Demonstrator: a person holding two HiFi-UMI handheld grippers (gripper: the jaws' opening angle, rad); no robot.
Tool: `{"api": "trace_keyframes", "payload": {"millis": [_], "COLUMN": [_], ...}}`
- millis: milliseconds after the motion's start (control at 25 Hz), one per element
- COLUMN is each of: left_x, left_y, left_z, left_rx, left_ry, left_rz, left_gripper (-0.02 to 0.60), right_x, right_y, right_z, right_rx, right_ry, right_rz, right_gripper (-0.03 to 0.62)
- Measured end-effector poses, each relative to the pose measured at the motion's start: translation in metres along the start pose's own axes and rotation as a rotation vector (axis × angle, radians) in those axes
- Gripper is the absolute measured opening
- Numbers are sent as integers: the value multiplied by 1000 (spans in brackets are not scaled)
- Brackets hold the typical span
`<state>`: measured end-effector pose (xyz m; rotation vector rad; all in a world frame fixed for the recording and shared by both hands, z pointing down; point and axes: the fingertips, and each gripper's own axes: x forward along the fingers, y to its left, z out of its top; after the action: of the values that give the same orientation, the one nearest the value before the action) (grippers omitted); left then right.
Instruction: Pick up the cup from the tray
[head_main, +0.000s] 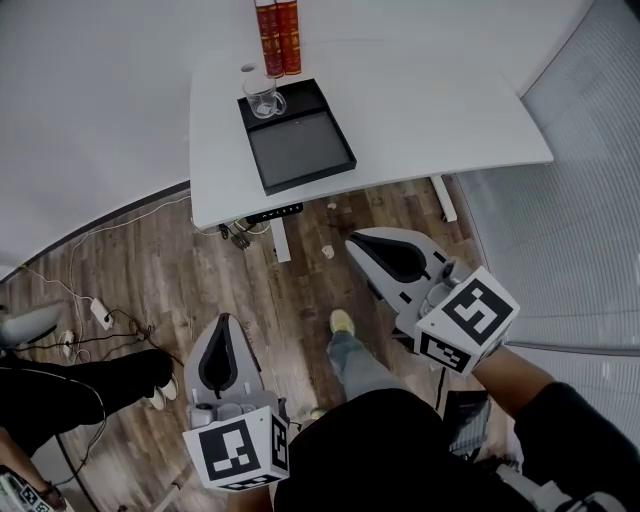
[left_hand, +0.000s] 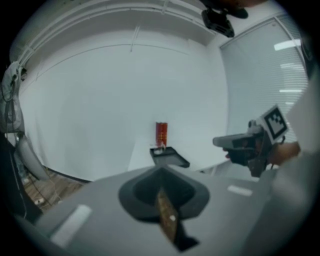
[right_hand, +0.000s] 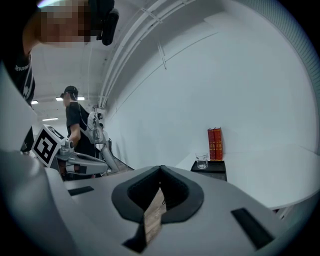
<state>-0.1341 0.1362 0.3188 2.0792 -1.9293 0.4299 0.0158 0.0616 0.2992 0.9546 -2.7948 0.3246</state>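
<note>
The left gripper (head_main: 223, 326) and the right gripper (head_main: 366, 246) are hovering closed and empty, well apart from the cup (head_main: 262, 97) standing in the tray (head_main: 302, 150).

A cup (head_main: 262, 97) stands in the far corner of the black tray (head_main: 300, 150).

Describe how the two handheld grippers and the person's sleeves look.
The left gripper and right gripper have pale grey rounded shells tapering to a point, each with a black teardrop recess. Each carries a white cube with black square markers. The right sleeve is black.
</note>
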Motion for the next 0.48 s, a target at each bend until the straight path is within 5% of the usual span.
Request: {"api": "trace_keyframes", "payload": {"millis": [480], "left_x": [64], "left_y": [-35], "left_z": [32], "left_rx": [45], "left_ry": [17], "left_rz": [-23], "left_gripper": [3], "right_x": [-2], "right_y": [-80], "right_z": [13], "right_rx": [31], "right_ry": [-3], "right_rz": [-36], "right_gripper": [14]}}
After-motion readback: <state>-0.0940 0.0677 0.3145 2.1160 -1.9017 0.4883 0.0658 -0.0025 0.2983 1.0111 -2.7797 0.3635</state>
